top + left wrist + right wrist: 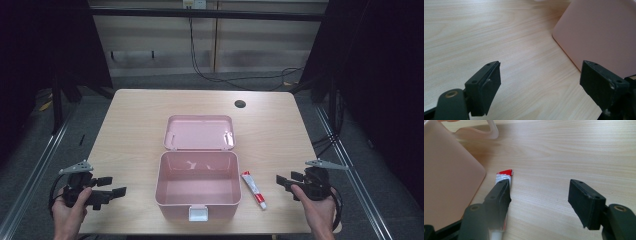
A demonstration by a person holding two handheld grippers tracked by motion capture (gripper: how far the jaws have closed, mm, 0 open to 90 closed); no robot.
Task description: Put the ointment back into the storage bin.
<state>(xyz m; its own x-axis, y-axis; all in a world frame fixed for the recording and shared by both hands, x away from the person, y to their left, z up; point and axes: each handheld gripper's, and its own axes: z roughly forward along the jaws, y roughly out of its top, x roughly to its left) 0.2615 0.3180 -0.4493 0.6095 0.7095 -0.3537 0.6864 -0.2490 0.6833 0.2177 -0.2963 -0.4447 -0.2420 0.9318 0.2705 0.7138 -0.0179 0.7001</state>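
Both grippers, left (111, 187) and right (283, 181), spread, empty; tube (254, 189) (beside pink box (197, 200)) may skid if nudged.

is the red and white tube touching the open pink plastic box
Apart. The high view shows a strip of bare wooden table between the red and white tube and the right wall of the open pink plastic box.

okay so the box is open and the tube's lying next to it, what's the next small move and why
Probably bring the right gripper in over the tube to grasp it. Its jaws are open and empty, the tube lies on the table close beside it, and the open pink box is empty.
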